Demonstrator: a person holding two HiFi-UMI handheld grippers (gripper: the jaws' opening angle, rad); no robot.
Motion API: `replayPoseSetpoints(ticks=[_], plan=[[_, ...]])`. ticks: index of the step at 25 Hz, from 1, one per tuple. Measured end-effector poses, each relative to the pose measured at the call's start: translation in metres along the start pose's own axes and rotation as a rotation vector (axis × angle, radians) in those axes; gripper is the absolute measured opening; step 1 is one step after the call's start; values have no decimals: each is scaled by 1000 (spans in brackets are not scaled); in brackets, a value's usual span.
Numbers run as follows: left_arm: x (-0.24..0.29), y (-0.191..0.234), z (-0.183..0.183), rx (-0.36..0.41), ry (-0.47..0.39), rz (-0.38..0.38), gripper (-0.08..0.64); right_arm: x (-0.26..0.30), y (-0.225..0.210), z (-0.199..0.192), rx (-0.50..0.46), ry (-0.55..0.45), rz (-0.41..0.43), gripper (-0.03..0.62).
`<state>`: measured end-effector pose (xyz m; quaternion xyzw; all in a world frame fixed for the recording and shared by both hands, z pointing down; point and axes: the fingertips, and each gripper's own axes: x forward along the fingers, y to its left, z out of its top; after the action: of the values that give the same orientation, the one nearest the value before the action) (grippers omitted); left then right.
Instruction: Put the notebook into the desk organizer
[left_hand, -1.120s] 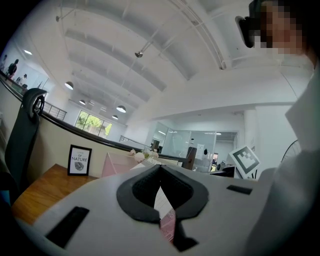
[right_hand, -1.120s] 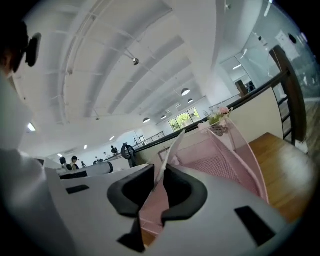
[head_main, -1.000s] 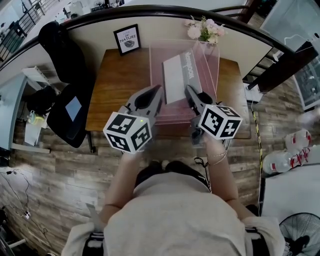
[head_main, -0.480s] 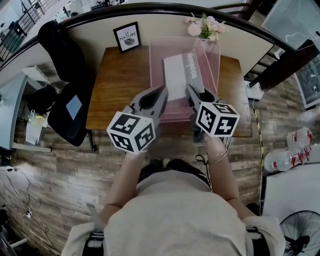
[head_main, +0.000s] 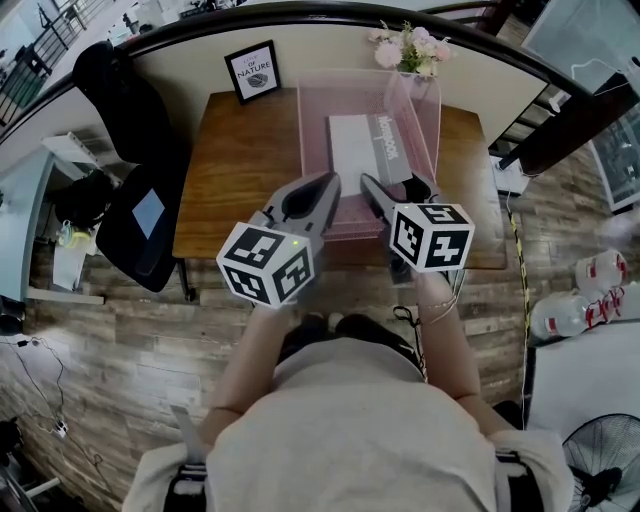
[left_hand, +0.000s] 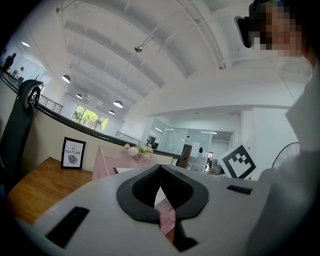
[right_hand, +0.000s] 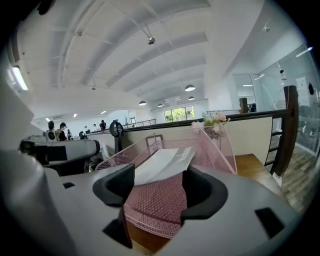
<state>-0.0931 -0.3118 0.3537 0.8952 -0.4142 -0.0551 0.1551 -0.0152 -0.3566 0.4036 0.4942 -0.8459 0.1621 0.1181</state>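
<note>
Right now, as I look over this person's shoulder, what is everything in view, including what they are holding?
desk: one, brown wood, against the low wall.
desk organizer: one, pink mesh, on the desk's right half.
notebook: one, white with a grey band, lying inside the desk organizer.
framed picture: one, black frame, back of the desk, left of the organizer.
flowers: one bunch, pink and white, behind the organizer.
office chair: one, black, left of the desk.
water bottles: several, clear, on the floor at right.
fan: one, black, bottom right corner.
left tongs: one, grey, shut and empty, before the organizer.
right tongs: one, grey, jaws have just been opening, gripping nothing, facing the notebook.
</note>
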Motion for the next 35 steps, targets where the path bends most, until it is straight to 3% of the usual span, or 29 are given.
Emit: replayPoseSetpoints(ticks=[4,11,16,23,28,35], plan=[[0,0,-1,-2,4,-3,9,0,0,-5,-68,34,-16,335],[-2,0,-3,-8,5,-4,9,0,5,-11,-300,112,-48,396],[-5,0,-4,-12,0,-5,9,-4,12,-11,-462,159,-59,400],[-7,-1,-3,-13,-3,-11,9,-9,9,-5,-484,169,-32,403],[-10,-1,-1,-54,-20,-23,9,-12,9,4,-459,122,-51,470],[-12,-3,0,-63,-24,-28,9,-15,13,11,-572,99,-103,489]])
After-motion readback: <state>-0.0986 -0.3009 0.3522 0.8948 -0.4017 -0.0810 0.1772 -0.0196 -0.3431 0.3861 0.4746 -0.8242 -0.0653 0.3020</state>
